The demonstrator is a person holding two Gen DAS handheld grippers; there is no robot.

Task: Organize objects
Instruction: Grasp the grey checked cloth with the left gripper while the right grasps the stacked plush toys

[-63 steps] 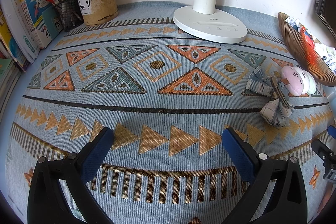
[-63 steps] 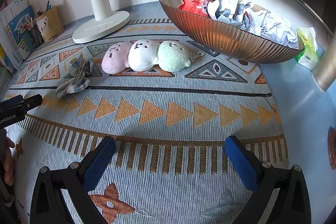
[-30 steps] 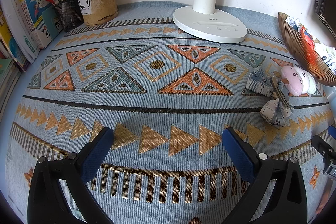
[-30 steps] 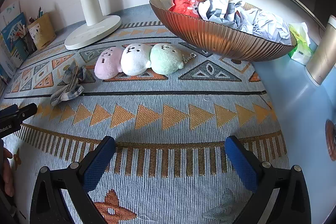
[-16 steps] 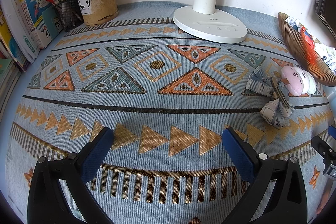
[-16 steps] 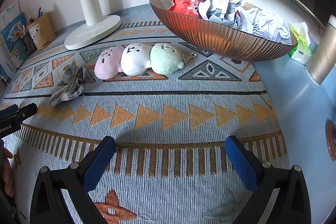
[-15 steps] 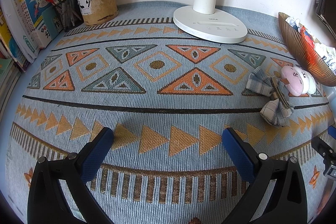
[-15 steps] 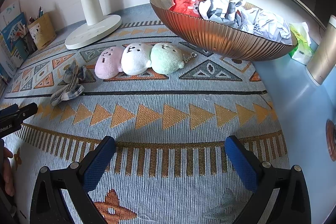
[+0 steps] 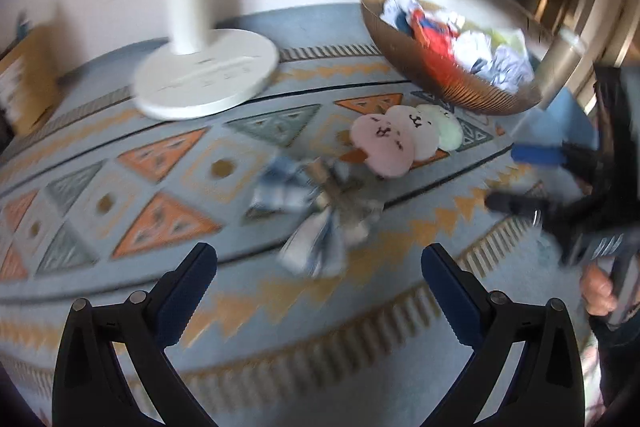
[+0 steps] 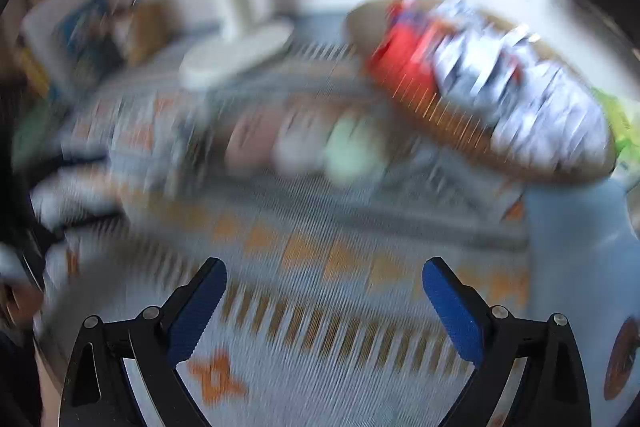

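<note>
On a patterned blue mat (image 9: 168,155), a plaid fabric bow (image 9: 316,211) lies near the middle, just beside a row of three round plush toys (image 9: 404,139), pink, white and green, touching one another. Toward the mat's far right corner sits a ribbed copper bowl (image 9: 452,83) heaped with crumpled paper and something red. A white lamp base (image 9: 208,79) stands at the far edge. Left gripper (image 9: 320,291) hovers over the mat's near edge, fingers spread, nothing between them. Right gripper (image 10: 324,307) is wide apart too, its jaws closing slightly on nothing. Both views are blurred, the right one heavily.
</note>
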